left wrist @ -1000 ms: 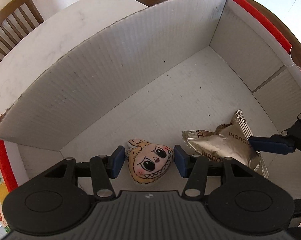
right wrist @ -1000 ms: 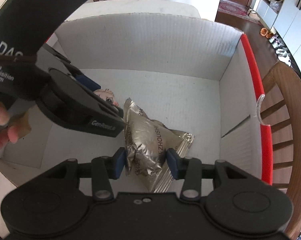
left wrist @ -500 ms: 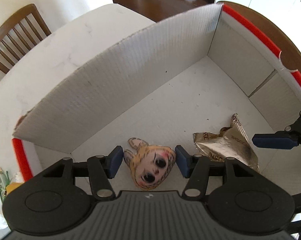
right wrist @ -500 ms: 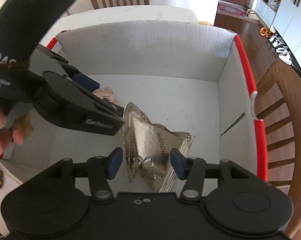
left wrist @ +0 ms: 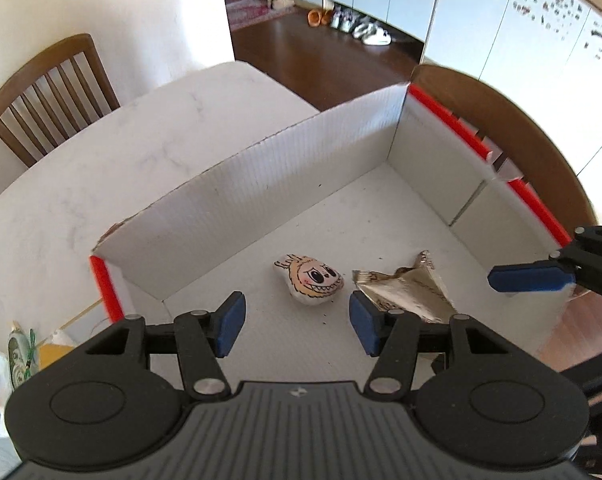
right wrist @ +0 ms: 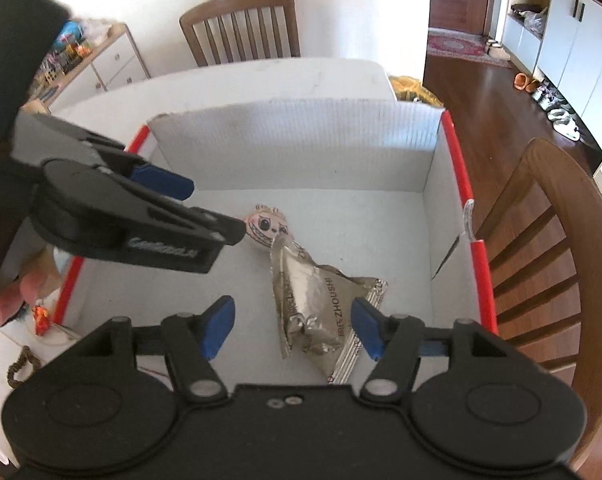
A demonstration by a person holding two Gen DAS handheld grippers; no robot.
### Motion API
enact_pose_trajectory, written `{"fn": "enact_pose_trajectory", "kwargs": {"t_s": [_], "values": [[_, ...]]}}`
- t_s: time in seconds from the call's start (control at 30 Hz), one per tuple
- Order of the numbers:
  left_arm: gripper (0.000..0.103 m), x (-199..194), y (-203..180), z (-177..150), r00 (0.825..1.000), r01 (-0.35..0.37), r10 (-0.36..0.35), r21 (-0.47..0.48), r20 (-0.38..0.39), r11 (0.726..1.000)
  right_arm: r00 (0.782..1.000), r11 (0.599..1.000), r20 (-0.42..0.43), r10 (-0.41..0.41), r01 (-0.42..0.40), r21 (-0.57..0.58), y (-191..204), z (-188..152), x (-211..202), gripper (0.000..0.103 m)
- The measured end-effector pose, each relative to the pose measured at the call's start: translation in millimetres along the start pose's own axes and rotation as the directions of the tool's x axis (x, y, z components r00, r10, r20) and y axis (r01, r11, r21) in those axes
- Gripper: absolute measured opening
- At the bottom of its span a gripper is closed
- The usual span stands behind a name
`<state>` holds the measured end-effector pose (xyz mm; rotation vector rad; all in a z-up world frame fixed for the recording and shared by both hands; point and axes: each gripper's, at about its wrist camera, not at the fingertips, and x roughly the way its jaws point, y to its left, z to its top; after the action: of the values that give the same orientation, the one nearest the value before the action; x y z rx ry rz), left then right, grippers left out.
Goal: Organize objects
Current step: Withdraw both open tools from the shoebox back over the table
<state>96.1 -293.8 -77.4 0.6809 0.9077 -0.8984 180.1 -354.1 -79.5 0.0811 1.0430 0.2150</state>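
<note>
A white corrugated box (left wrist: 261, 184) with red edges holds two things on its floor. One is a small cartoon-face packet (left wrist: 311, 280), the other a crumpled silver foil pouch (left wrist: 409, 294) right beside it. My left gripper (left wrist: 297, 324) hangs open above the floor, and the face packet lies beyond its pads, untouched. In the right wrist view the silver pouch (right wrist: 321, 308) lies on the floor below my right gripper (right wrist: 293, 330). Its jaws are opening and the pads are clear of the foil. The face packet (right wrist: 263, 226) sits behind the pouch, near my left gripper (right wrist: 205, 208).
The box (right wrist: 301, 148) stands on a white marble table (left wrist: 101, 152). Wooden chairs stand at the far side (right wrist: 241, 28) and at the right (right wrist: 549, 248). Small packets (left wrist: 17, 356) lie outside the box's left corner. A person's fingers (right wrist: 5, 300) hold the left tool.
Both grippers have risen and drawn back from the box floor. The right jaws widened and let go of the silver pouch. The face packet now lies free beyond the left pads.
</note>
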Motion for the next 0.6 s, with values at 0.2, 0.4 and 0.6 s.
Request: {"fn": "enact_pose_trajectory", "kwargs": {"t_s": [0.2,0.4,0.6], "values": [[0.063,-20,-3,-12,0.999,0.01,-0.01,0.0,0.048,1.0,0.999,1.0,0.05,0.012,-0.012,-0.001,10,-4,-23,0.079],[0.071,-45,2,-27,0.994,0.016,-0.017,0.007,0.105,1.0,0.993,1.0,0.116,0.012,-0.009,-0.03,25,-10,-43,0.091],[0.084,-71,16,-50,0.986,0.024,-0.025,0.011,0.164,1.0,0.986,0.997,0.162,0.027,-0.016,-0.069,46,-20,-60,0.099]]}}
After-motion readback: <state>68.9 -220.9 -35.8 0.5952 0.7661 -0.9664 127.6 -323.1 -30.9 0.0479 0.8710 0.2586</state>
